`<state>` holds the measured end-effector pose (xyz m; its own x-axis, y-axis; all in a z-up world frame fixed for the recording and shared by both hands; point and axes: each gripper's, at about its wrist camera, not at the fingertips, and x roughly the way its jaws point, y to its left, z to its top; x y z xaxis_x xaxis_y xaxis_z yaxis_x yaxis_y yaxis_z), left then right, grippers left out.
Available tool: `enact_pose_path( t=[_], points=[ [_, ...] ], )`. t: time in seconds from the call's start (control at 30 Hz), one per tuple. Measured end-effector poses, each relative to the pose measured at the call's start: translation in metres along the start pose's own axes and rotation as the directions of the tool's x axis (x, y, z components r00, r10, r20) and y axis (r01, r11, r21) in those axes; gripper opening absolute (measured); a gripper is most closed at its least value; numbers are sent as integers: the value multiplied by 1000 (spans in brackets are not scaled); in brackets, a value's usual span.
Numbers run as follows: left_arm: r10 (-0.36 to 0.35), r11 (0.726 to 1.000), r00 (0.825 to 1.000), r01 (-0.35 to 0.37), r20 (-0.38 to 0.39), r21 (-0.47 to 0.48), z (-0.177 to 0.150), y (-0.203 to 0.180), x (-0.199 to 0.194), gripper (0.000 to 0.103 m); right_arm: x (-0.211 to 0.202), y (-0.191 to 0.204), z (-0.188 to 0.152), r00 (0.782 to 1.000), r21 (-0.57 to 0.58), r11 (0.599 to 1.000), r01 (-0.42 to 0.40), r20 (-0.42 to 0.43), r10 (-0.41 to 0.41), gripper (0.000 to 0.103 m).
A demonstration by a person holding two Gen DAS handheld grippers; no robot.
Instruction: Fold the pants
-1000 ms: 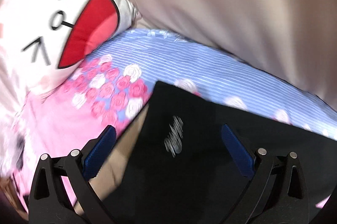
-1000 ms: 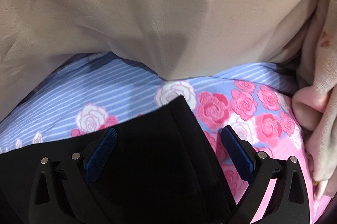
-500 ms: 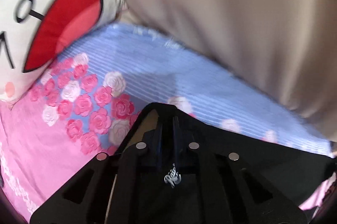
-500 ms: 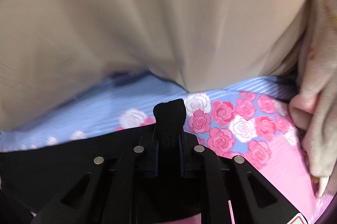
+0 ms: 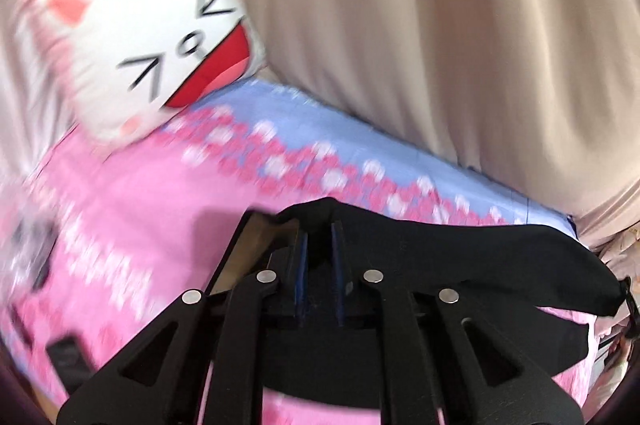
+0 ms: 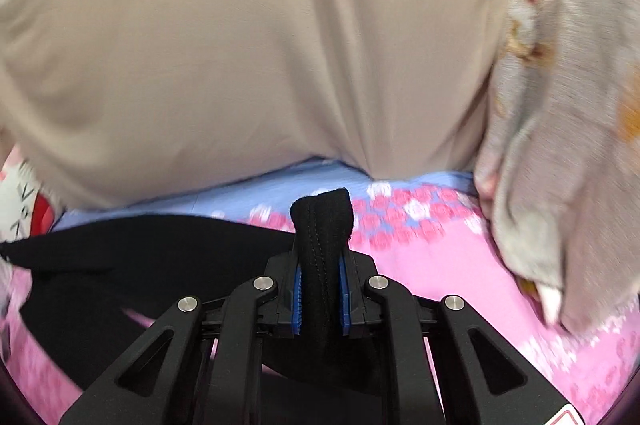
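The black pants [image 5: 460, 257] hang stretched between my two grippers above a pink and blue rose-print bedsheet [image 5: 132, 209]. My left gripper [image 5: 318, 245] is shut on one corner of the pants, with black cloth bunched between the blue pads. My right gripper [image 6: 322, 265] is shut on the other corner of the pants [image 6: 160, 249], and a stitched black fold sticks up between its pads. The cloth runs sideways from each gripper toward the other and sags below.
A white cat-face pillow [image 5: 160, 57] lies at the back left of the bed. A beige curtain [image 6: 260, 45] hangs along the far edge. A pale printed blanket [image 6: 560, 125] is heaped at the right.
Both grippers went from open over the flat pants to shut on its corners. They have since lifted and pulled back, raising the black cloth off the sheet.
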<state>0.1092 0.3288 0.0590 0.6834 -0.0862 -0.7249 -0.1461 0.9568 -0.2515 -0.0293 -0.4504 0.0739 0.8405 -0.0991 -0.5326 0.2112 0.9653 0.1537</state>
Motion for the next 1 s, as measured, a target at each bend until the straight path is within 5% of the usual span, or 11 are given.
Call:
enact_pose_path(
  t=[0.1,0.17,0.27,0.4,0.43,0.47,0.5,0.63,0.73,0.87,1.0],
  points=[
    [143,989,990,-143,-6,-36,-32,17,-16,9,-24,-13,-41,999,-12,1000,-1,-35,1,12],
    [308,951,951,-308,-6,-37,-48,31,-18,8,-29,-24,-69,997,-1,1000,1,-81,-1,14],
    [375,916,917,-390,-135,-100,-72,53,-1,9,-20,-39,-112,985,12,1000,23,-172,-21,19],
    [225,958,954,-254,-200,-134,-79,39,15,20,-16,-50,-138,984,93,995,25,-176,-8,20],
    [180,968,962,-210,-205,-137,-80,31,17,41,-19,-49,-139,987,104,994,23,-163,-6,20],
    [129,976,970,-161,-205,-148,-81,22,17,76,-20,-47,-139,988,108,994,24,-153,-7,20],
    [75,978,975,-112,-207,-174,-83,11,21,91,-21,-46,-138,989,107,994,29,-145,-13,21],
    [-35,963,976,-25,-215,-270,-85,0,38,97,-20,-41,-134,990,98,994,39,-137,-25,22],
    [-122,923,965,24,-234,-384,-89,8,58,86,-19,-42,-134,990,103,994,43,-136,-29,23],
    [-225,883,928,66,-297,-465,-90,13,90,14,-18,-43,-134,991,110,993,49,-130,-35,23],
    [-234,867,946,99,-223,-489,-65,28,81,7,-14,-43,-132,991,115,992,58,-123,-44,23]
  ],
)
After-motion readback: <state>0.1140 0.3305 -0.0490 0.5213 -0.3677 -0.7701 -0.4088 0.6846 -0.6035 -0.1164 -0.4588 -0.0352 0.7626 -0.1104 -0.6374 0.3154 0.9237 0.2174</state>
